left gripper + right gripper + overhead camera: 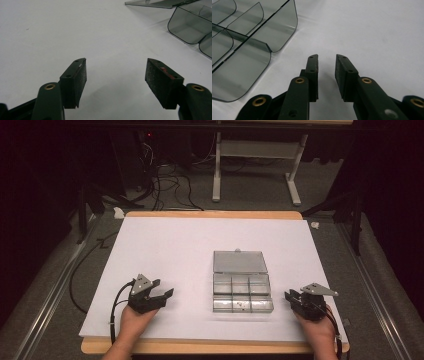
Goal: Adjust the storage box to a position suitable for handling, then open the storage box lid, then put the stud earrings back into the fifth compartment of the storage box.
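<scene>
Low in the frame both grippers rest apart and empty, left (161,296) wide, right (292,299) narrow; next, reach the open box (242,291) at centre

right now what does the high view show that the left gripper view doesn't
High view alone: both hands with the left gripper and right gripper either side of the whole compartment box, its lid lying open behind it, small pieces in a front compartment, and the floor cables beyond the table. Left gripper view alone: the left gripper's pads close up, wide apart with nothing between them. Both share the white table surface and part of the box.
</scene>
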